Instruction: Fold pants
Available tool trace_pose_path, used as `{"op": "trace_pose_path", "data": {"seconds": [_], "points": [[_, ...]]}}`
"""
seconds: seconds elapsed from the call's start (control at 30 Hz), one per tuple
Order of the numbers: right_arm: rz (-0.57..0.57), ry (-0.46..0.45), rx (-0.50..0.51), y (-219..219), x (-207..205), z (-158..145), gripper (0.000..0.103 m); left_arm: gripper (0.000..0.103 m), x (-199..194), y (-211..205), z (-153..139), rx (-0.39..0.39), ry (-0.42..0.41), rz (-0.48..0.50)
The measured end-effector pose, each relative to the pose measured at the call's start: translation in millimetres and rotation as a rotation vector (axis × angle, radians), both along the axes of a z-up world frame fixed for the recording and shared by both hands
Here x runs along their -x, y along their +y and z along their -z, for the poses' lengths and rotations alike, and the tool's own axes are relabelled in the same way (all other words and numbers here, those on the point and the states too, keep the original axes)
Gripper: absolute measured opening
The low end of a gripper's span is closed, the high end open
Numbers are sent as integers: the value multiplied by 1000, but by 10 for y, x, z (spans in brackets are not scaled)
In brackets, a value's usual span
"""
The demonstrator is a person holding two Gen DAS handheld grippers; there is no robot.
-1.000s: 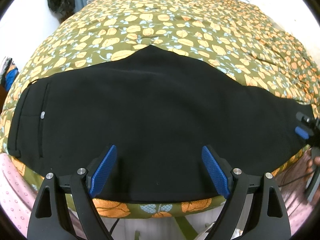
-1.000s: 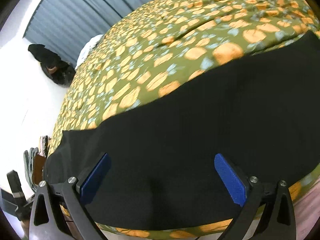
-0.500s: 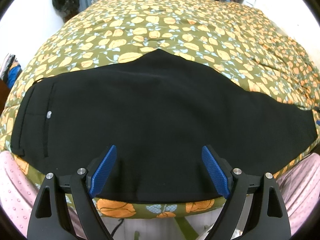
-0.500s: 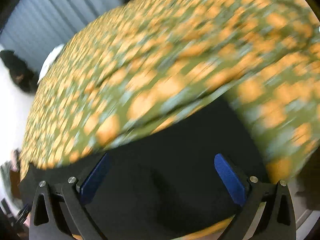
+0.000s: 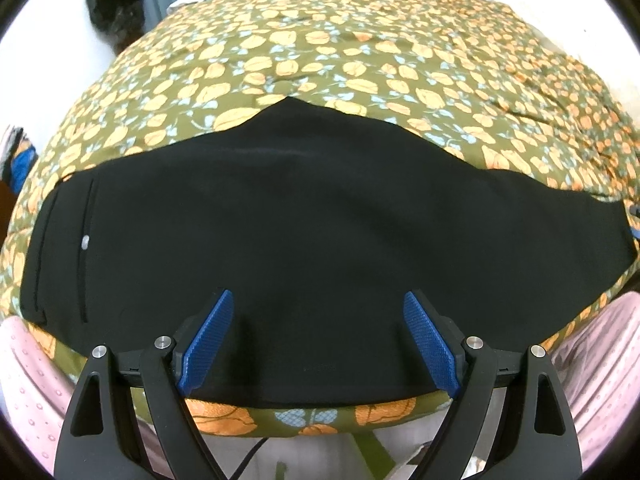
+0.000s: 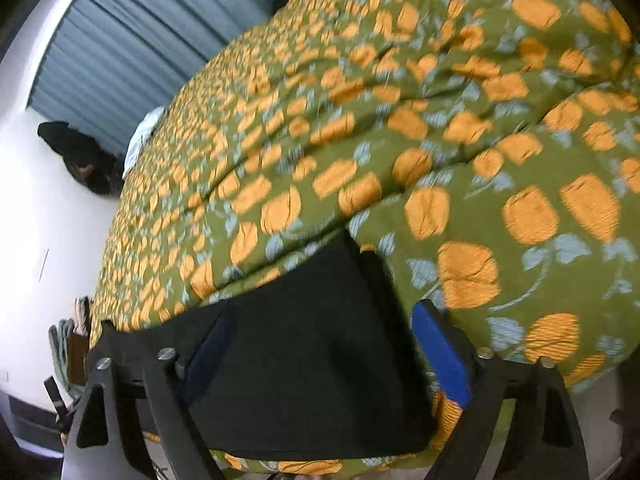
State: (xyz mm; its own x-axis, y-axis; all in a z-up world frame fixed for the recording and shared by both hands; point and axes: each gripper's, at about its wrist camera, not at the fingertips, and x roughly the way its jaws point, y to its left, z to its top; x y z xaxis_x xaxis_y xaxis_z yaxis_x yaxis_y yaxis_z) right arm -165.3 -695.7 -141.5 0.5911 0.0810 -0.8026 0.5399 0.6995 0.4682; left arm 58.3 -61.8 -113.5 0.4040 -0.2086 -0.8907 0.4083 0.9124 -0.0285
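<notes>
Spreading across the near edge of the floral bedspread [image 5: 360,52], the black pants [image 5: 304,216] lay flat. We held the left gripper [image 5: 318,340] above their lower hem, its blue pads [image 5: 206,340] wide apart and clamping nothing. We held the right gripper [image 6: 324,364] over the leg end [image 6: 320,344], jaws closing with the cloth between them, not yet pinched.

The right gripper [image 6: 320,356] hangs over the hem end of black pants [image 6: 316,364] spread on a green bedspread [image 6: 460,152] with orange flowers — its jaws closing, the cloth between the blue pads [image 6: 440,356] but not yet pinched. Beyond the tongs, to the left, a blue-grey curtain [image 6: 132,40] lines a white wall [image 6: 44,208].
</notes>
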Motion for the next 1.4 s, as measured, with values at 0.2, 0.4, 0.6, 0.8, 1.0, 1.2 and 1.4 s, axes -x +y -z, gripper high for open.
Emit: {"op": "trace_pose_path", "data": {"seconds": [0.2, 0.4, 0.6, 0.8, 1.0, 1.2, 1.4], "points": [[-84, 29, -8, 42, -11, 110, 81, 88, -32, 18, 30, -2, 20, -19], [-104, 83, -35, 12, 0, 234, 79, 88, -2, -59, 27, -10, 19, 2], [-108, 68, -54, -4, 34, 259, 77, 88, 16, -118, 26, -19, 19, 18], [-127, 130, -7, 79, -98, 356, 75, 88, 40, -154, 5, -23, 13, 30], [-119, 144, 1, 34, -18, 266, 26, 88, 35, -143, 20, -19, 25, 23], [-118, 37, -40, 181, 41, 51, 14, 88, 30, -147, 44, -17, 31, 25], [-141, -150, -145, 516, -14, -190, 14, 88, 32, -139, 45, -11, 30, 25]]}}
